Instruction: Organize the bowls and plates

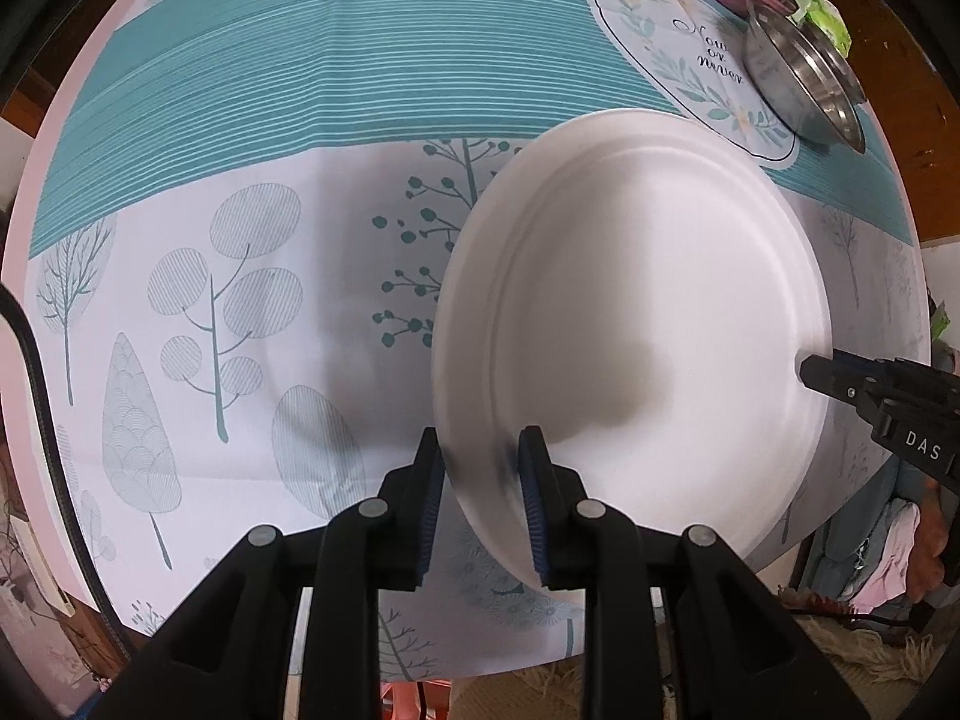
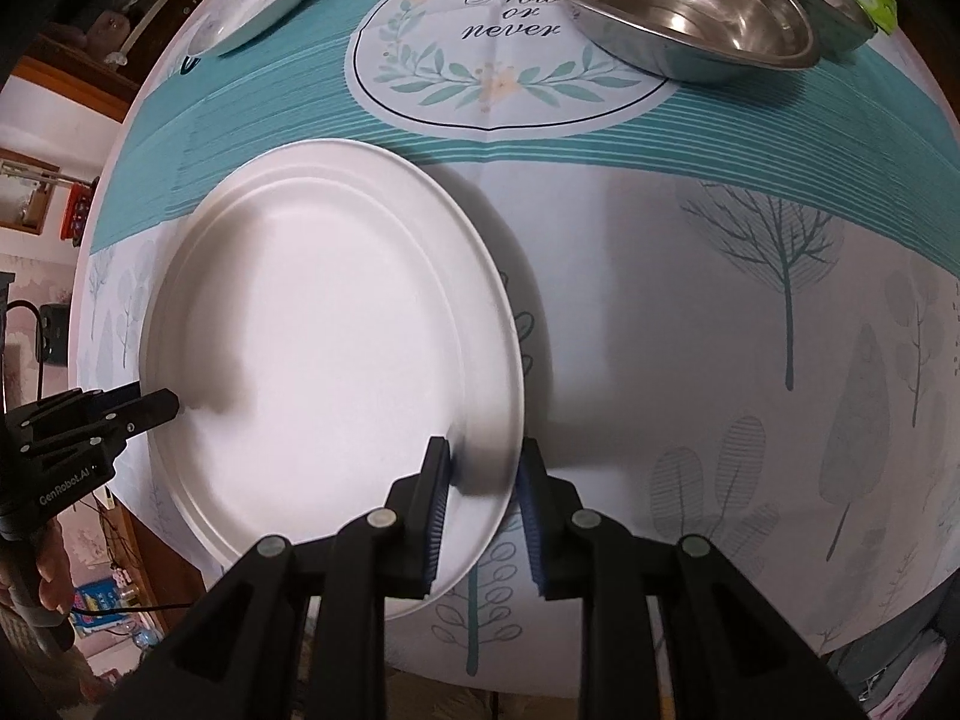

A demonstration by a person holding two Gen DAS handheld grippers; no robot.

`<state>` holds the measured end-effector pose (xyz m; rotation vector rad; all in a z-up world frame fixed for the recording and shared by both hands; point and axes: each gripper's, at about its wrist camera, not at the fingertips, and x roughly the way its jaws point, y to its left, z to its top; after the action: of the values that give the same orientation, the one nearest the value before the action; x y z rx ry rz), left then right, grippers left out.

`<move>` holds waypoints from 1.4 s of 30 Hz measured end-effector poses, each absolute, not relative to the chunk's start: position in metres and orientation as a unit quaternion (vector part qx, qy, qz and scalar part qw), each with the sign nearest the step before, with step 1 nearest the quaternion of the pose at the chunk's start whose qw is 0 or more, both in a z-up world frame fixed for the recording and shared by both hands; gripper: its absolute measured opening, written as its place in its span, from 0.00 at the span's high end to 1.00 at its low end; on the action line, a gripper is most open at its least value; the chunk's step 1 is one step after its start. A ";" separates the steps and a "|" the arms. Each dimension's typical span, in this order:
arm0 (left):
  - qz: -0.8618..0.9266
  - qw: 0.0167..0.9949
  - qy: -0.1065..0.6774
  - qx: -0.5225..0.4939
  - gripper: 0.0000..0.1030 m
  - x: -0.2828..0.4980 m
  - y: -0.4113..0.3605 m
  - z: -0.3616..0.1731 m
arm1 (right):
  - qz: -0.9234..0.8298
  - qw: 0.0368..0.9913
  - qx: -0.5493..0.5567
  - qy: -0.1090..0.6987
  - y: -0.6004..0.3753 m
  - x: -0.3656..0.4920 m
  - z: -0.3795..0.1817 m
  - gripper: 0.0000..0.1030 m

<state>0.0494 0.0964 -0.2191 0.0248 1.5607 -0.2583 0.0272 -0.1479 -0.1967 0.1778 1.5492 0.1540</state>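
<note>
Tablecloth reads "Now or never"; claw "GenRobot.AI".

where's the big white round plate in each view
Left wrist view: the big white round plate fills the right half, its near rim between the left tool's pads.
Right wrist view: the plate fills the left half, its rim between the right tool's pads.
Shared landmark: the "Now or never" wreath print beyond the plate.
</note>
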 end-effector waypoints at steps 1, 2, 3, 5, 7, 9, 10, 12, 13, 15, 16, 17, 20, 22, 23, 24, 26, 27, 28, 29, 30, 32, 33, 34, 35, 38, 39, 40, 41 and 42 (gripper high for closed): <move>-0.115 0.705 0.700 0.017 0.74 0.049 0.095 -0.219 | 0.070 0.708 0.079 0.698 -0.145 0.027 -0.198 0.77; -0.113 0.707 0.698 0.022 0.72 0.051 0.091 -0.220 | 0.070 0.708 0.076 0.699 -0.143 0.027 -0.200 0.77; -0.110 0.711 0.694 0.030 0.63 0.050 0.089 -0.218 | 0.070 0.708 0.073 0.699 -0.141 0.027 -0.200 0.76; -0.100 0.719 0.686 0.042 0.48 0.050 0.088 -0.214 | 0.069 0.709 0.065 0.699 -0.139 0.027 -0.201 0.76; -0.093 0.728 0.677 0.049 0.39 0.049 0.087 -0.209 | 0.067 0.710 0.063 0.698 -0.137 0.027 -0.201 0.75; -0.090 0.731 0.674 0.051 0.39 0.049 0.086 -0.206 | 0.067 0.710 0.062 0.699 -0.136 0.027 -0.200 0.74; -0.090 0.731 0.674 0.051 0.38 0.050 0.086 -0.205 | 0.068 0.710 0.064 0.698 -0.136 0.026 -0.200 0.73; -0.088 0.732 0.673 0.050 0.38 0.050 0.085 -0.203 | 0.068 0.711 0.068 0.696 -0.136 0.025 -0.198 0.71; -0.088 0.733 0.673 0.050 0.38 0.051 0.085 -0.202 | 0.068 0.713 0.070 0.695 -0.137 0.025 -0.199 0.70; -0.087 0.734 0.671 0.049 0.37 0.051 0.086 -0.199 | 0.067 0.716 0.072 0.691 -0.138 0.022 -0.196 0.68; -0.088 0.735 0.671 0.047 0.37 0.050 0.086 -0.198 | 0.066 0.718 0.072 0.689 -0.138 0.021 -0.195 0.68; -0.088 0.735 0.670 0.046 0.37 0.049 0.088 -0.196 | 0.065 0.719 0.073 0.688 -0.139 0.020 -0.193 0.66; -0.090 0.738 0.668 0.043 0.37 0.045 0.093 -0.192 | 0.060 0.723 0.080 0.684 -0.142 0.018 -0.189 0.63; -0.091 0.740 0.665 0.042 0.37 0.042 0.094 -0.187 | 0.058 0.724 0.084 0.682 -0.144 0.016 -0.185 0.63; -0.092 0.742 0.663 0.042 0.37 0.041 0.094 -0.184 | 0.057 0.725 0.085 0.681 -0.144 0.015 -0.184 0.63; -0.093 0.743 0.661 0.043 0.36 0.040 0.094 -0.181 | 0.056 0.726 0.085 0.680 -0.144 0.015 -0.182 0.63; -0.094 0.748 0.655 0.044 0.36 0.038 0.095 -0.174 | 0.053 0.731 0.083 0.676 -0.144 0.012 -0.177 0.63; -0.095 0.752 0.651 0.045 0.36 0.038 0.096 -0.169 | 0.051 0.733 0.082 0.674 -0.144 0.011 -0.174 0.63; -0.096 0.755 0.647 0.046 0.36 0.037 0.095 -0.164 | 0.050 0.736 0.081 0.671 -0.144 0.009 -0.171 0.63; -0.097 0.759 0.642 0.046 0.36 0.037 0.095 -0.159 | 0.049 0.739 0.081 0.667 -0.144 0.008 -0.167 0.63; -0.098 0.763 0.637 0.047 0.36 0.036 0.096 -0.153 | 0.048 0.742 0.080 0.664 -0.144 0.007 -0.163 0.63; -0.100 0.772 0.626 0.047 0.36 0.036 0.097 -0.140 | 0.046 0.748 0.080 0.658 -0.149 0.005 -0.156 0.63; -0.100 0.777 0.619 0.048 0.36 0.035 0.098 -0.133 | 0.045 0.751 0.080 0.653 -0.149 0.004 -0.151 0.63; -0.100 0.782 0.613 0.049 0.36 0.034 0.099 -0.127 | 0.044 0.756 0.080 0.649 -0.149 0.003 -0.146 0.63; -0.100 0.787 0.606 0.049 0.35 0.035 0.099 -0.121 | 0.044 0.760 0.080 0.644 -0.149 0.002 -0.142 0.63; -0.102 0.804 0.584 0.051 0.32 0.034 0.103 -0.100 | 0.042 0.775 0.082 0.625 -0.154 0.001 -0.125 0.63; -0.102 0.810 0.575 0.053 0.32 0.034 0.103 -0.093 | 0.042 0.779 0.083 0.620 -0.154 0.002 -0.120 0.63; -0.102 0.815 0.568 0.054 0.31 0.035 0.104 -0.087 | 0.042 0.784 0.085 0.613 -0.151 0.002 -0.114 0.63; -0.102 0.820 0.560 0.056 0.31 0.036 0.105 -0.080 | 0.042 0.787 0.087 0.609 -0.150 0.002 -0.111 0.63; -0.103 0.826 0.551 0.059 0.31 0.035 0.105 -0.073 | 0.043 0.792 0.089 0.602 -0.148 0.002 -0.104 0.63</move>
<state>0.0350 0.1048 -0.0731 0.1245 1.1713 -0.2183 0.0022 -0.1484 -0.1043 0.1907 1.2945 0.0930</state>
